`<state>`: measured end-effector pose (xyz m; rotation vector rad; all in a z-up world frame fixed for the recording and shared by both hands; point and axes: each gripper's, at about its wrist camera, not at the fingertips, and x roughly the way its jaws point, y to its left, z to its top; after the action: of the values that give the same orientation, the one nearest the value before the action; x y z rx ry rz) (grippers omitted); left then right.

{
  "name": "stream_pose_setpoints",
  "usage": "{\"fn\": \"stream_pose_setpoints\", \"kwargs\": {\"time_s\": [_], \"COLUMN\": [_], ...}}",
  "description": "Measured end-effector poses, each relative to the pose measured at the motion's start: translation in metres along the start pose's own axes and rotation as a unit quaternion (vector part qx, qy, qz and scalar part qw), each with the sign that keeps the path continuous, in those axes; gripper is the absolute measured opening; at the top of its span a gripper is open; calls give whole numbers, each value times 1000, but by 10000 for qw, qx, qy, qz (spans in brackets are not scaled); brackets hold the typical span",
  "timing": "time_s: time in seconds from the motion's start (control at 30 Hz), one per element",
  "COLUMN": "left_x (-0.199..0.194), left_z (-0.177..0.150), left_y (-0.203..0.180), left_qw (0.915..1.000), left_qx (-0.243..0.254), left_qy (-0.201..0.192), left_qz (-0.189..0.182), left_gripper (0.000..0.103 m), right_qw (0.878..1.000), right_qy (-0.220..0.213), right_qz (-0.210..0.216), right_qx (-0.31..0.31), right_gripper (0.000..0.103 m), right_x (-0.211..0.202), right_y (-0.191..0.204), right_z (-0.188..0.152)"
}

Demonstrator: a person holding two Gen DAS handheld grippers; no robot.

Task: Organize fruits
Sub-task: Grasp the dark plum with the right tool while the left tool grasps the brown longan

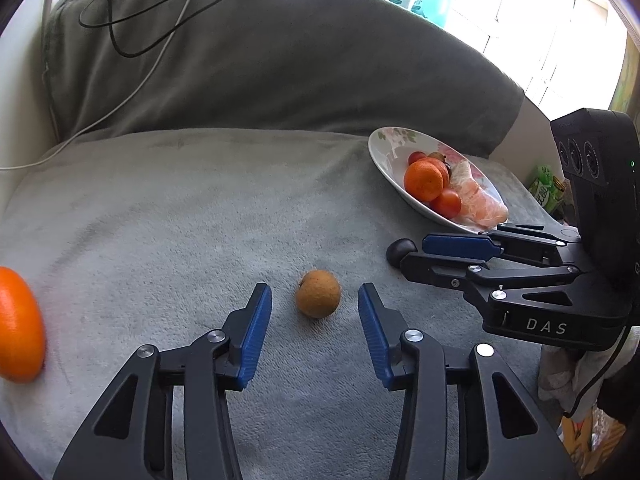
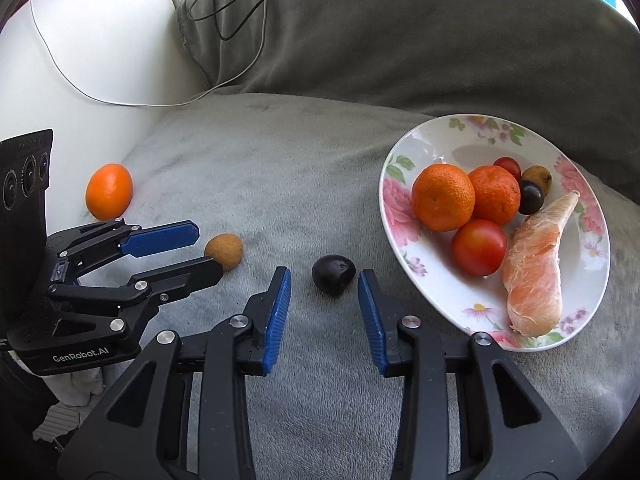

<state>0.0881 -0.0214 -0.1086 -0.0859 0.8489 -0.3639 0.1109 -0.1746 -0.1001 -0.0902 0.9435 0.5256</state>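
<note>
Fruit count on the blanket and plate

One plate (image 2: 394, 200), three oranges (image 2: 443, 197), two tomatoes (image 2: 479, 247), two dark plums (image 2: 333, 275), two small brown fruits (image 2: 225, 251), one peeled wedge (image 2: 538, 264).

The pale grey plush blanket (image 2: 320, 184) looks soft, napped and matt; the white floral ceramic plate (image 2: 404, 216) is smooth and glossy; the round orange mandarin (image 2: 443, 197) on it has dimpled, faintly shiny peel; the red tomato (image 2: 479, 247) is slick and glossy; the small tan-brown round fruit (image 1: 318, 294) looks rough and dull; the small dark purple-black fruit (image 2: 334, 275) is smooth with slight sheen; both grippers show matt black plastic, ribbed blue pads (image 1: 256, 336) and bright metal rivets (image 2: 409, 322).
</note>
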Motion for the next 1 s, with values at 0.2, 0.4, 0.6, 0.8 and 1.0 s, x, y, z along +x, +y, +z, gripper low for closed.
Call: {"fn": "stream_pose_setpoints", "kwargs": {"time_s": [0.2, 0.4, 0.6, 0.8, 1.0], "left_x": [6, 11, 11, 10, 4], "left_z": [3, 5, 7, 9, 9], "left_y": [0, 2, 2, 0, 3], "left_qw": [9999, 9998, 9998, 9999, 10000], "left_qx": [48, 13, 30, 43, 7], "left_qy": [97, 193, 187, 156, 98], "left_qz": [1, 25, -9, 6, 9], "left_gripper": [41, 34, 24, 23, 23], "right_qw": [10000, 9999, 9998, 9999, 10000], "right_qy": [54, 90, 124, 100, 21], "right_qz": [-69, -91, -129, -121, -30], "right_qx": [-33, -68, -54, -69, -23], "right_gripper": [33, 30, 24, 23, 23], "right_x": [5, 10, 15, 13, 5], "right_y": [0, 1, 1, 2, -1], "right_z": [2, 5, 5, 5, 4]}}
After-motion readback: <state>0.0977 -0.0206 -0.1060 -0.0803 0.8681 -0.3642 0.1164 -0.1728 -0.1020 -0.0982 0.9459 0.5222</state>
